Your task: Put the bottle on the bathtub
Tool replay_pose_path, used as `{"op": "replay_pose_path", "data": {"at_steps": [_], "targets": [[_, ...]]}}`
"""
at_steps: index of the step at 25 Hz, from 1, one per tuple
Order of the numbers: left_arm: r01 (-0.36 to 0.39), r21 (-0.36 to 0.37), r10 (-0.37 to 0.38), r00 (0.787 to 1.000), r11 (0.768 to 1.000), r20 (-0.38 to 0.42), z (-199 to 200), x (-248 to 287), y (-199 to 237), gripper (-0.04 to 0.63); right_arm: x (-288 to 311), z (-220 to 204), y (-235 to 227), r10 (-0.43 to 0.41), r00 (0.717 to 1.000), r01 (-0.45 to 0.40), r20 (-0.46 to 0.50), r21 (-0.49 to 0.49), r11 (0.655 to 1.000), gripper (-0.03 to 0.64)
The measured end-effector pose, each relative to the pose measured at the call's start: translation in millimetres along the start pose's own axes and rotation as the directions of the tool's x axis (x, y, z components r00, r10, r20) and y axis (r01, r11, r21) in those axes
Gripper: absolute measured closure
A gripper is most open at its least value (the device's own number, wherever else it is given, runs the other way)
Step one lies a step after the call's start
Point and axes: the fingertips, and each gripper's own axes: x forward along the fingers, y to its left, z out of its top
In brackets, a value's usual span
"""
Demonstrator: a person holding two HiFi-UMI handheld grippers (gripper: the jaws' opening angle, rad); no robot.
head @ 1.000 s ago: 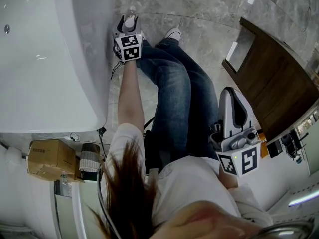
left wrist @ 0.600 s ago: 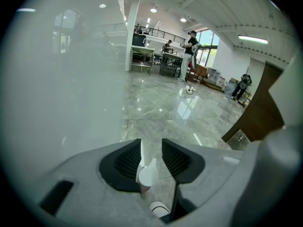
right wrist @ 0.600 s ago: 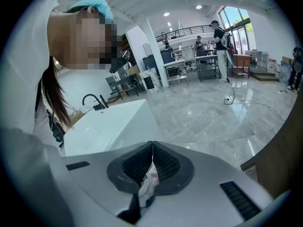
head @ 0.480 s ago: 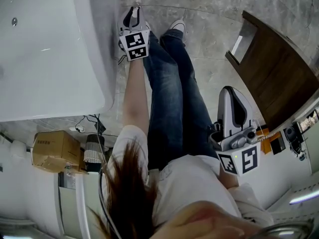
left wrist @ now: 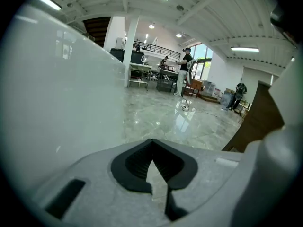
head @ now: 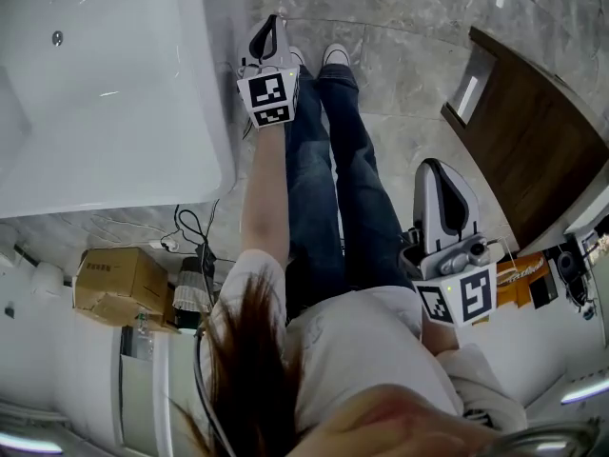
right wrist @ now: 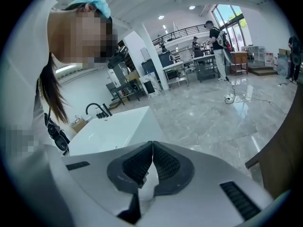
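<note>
While the L gripper (head: 272,29) hangs just right of the bathtub (head: 114,122), by its outer wall, its jaws have just closed: tips together, nothing btwn them. R gripper (head: 436,174) sits nearer the person (head: 324,350), jaws closed too, empty. Inside the bathtub: bare white, w/ a small round fitting (head: 57,38) at far left. No view shows the bottle, so can't tell its place or long axis.

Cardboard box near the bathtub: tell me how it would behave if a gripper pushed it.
The cardboard box has flat sides, so it would probably slide rather than roll. Its lower edge looks crumpled, which suggests soft walls that may dent under a push. Its weight cannot be judged, since its contents are hidden.
</note>
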Motion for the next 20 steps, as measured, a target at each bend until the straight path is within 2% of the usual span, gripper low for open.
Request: {"op": "replay_pose_path", "data": {"at_steps": [9,16,20], "targets": [[0.003,0.032,-0.005,0.998,0.999,0.07,58,-23,-12,0.581,-15,20,2,0.025,1.0,-0.025,0.006,-0.051,0.998,0.604],[0.064,0.085,-0.073,0.992,0.994,0.107,109,-60,-28,0.581,-27,39,1,0.039,0.998,-0.037,0.05,-0.048,0.998,0.604],[0.128,0.177,-0.148,0.983,0.976,0.107,148,-89,-40,0.581,-30,51,11,0.055,0.996,-0.051,0.074,-0.063,0.997,0.604]]}}
